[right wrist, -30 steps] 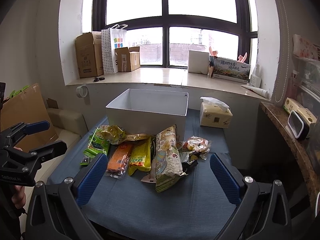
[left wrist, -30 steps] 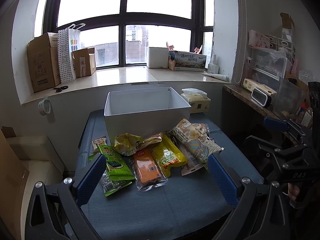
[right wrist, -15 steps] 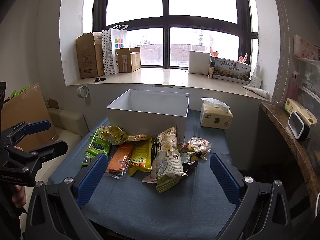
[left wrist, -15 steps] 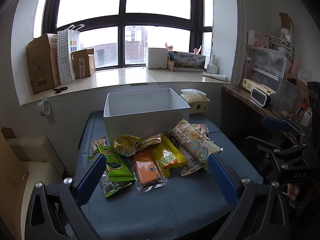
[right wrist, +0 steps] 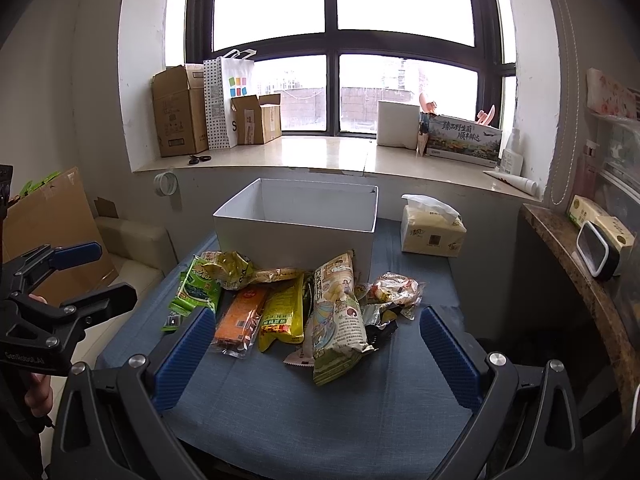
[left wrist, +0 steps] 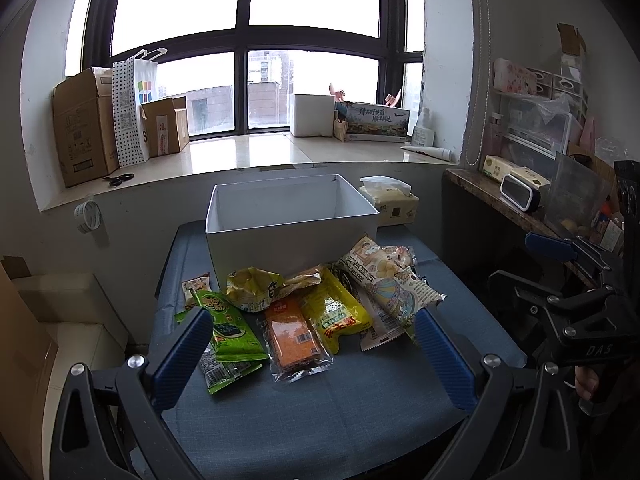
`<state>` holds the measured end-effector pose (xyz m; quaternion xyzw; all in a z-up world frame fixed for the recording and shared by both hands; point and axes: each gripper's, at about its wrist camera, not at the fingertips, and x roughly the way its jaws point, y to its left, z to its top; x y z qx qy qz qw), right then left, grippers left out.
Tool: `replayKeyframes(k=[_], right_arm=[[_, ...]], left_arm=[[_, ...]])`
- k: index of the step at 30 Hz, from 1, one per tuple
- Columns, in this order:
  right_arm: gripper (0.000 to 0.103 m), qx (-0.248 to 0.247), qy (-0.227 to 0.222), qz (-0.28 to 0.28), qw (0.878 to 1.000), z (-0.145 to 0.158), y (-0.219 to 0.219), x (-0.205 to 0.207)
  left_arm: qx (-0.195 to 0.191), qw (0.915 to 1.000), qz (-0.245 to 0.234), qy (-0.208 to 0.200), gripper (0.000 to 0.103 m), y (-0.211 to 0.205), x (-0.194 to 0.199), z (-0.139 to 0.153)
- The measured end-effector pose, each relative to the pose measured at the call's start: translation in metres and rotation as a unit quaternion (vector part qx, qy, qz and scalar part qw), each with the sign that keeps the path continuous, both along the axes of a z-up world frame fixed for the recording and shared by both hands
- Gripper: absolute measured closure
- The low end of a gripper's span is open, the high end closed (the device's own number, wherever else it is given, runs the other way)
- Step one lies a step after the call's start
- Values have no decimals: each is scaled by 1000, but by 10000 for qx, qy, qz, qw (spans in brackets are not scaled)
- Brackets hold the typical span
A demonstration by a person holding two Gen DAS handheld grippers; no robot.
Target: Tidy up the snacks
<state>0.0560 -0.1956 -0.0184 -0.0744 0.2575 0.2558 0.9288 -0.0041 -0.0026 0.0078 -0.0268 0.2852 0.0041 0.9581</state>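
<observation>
A pile of snack packets lies on a blue-grey table (left wrist: pixel 320 400) in front of an open white box (left wrist: pixel 292 236), also in the right wrist view (right wrist: pixel 296 232). The pile holds a green packet (left wrist: pixel 226 326), an orange packet (left wrist: pixel 294 338), a yellow packet (left wrist: pixel 334 316) and a pale illustrated bag (left wrist: pixel 390 284). In the right wrist view the bag (right wrist: pixel 340 316) lies nearest. My left gripper (left wrist: pixel 312 352) is open and empty, short of the pile. My right gripper (right wrist: pixel 314 354) is open and empty, also short of it.
A tissue pack (right wrist: pixel 434 232) stands right of the box. A stone shelf (right wrist: pixel 592 280) with a small clock runs along the right. Cardboard boxes (right wrist: pixel 176 116) and a paper bag stand on the window sill. A cardboard sheet (right wrist: pixel 48 220) and a pale seat are left of the table.
Both grippers have drifted very slightly; the view is almost the same. Nothing on the table has moved.
</observation>
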Motion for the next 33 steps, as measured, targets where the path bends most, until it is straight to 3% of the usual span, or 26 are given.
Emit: replayKeyframes(k=[26, 33], right_arm=[[0, 0, 47, 10, 10000, -2, -1, 1], [0, -259, 402, 26, 9989, -25, 16, 37]], left_arm=[[0, 10000, 20, -23, 0, -1, -1, 0], [-23, 10000, 40, -13, 0, 2, -3, -3]])
